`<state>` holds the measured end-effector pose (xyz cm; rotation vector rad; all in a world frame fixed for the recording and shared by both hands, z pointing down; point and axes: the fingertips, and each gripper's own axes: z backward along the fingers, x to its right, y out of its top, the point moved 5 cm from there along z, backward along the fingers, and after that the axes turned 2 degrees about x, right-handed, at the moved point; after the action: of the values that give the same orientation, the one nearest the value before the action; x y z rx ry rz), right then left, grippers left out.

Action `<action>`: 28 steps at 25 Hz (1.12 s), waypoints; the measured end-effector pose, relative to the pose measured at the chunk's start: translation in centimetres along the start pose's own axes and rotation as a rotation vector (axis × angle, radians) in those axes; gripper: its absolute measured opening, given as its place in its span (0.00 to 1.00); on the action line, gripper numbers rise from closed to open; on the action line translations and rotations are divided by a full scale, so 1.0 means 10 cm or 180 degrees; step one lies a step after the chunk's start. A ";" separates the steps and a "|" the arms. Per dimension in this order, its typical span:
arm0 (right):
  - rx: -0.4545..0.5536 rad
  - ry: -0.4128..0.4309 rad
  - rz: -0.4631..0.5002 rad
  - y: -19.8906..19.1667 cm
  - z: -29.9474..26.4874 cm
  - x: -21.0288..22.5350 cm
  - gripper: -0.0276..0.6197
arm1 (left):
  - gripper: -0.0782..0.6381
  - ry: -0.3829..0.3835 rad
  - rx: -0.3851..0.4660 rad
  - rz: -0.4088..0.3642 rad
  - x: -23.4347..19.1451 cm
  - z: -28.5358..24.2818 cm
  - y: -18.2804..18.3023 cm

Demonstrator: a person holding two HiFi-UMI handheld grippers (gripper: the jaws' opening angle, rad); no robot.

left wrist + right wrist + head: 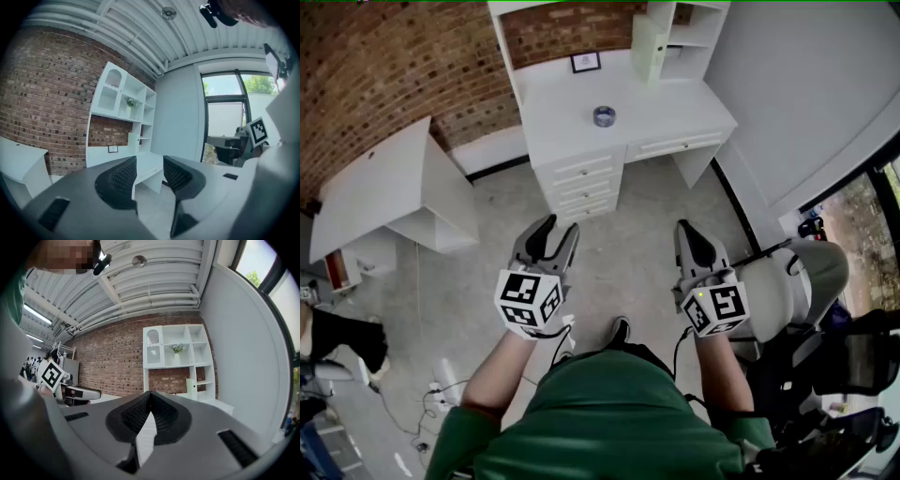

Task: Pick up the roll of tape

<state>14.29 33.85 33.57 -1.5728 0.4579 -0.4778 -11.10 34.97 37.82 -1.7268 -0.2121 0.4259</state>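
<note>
A small bluish roll of tape lies on top of the white desk against the brick wall, well ahead of both grippers. My left gripper is held over the floor with its jaws open and nothing between them; its own view shows the gap with the desk beyond. My right gripper is beside it, also over the floor, its jaws shut together on nothing. The tape does not show in either gripper view.
The desk has drawers on its left side and a shelf hutch with a small framed picture. A second white table stands at the left. An office chair is at my right, cables on the floor at lower left.
</note>
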 end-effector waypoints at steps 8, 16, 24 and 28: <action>0.0178 -0.0244 0.0191 -0.04 -0.07 -0.86 0.08 | 0.37 0.0159 0.0298 -0.0359 -0.75 1.01 0.14; 0.0225 -0.0303 0.0063 -0.02 0.13 -1.31 0.08 | 0.37 0.0207 0.0506 -0.0256 -0.88 1.46 0.27; 0.0420 -0.0321 0.0137 0.25 0.12 -1.00 0.33 | 0.37 0.0228 0.0695 -0.0349 -0.67 1.21 0.55; 0.0399 -0.0339 0.0032 0.19 0.07 -0.68 0.33 | 0.37 0.0270 0.0633 -0.0314 -0.53 0.94 0.51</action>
<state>8.99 38.10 31.50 -1.4667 0.3479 -0.4053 -20.08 40.47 32.36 -1.5288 -0.1863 0.2904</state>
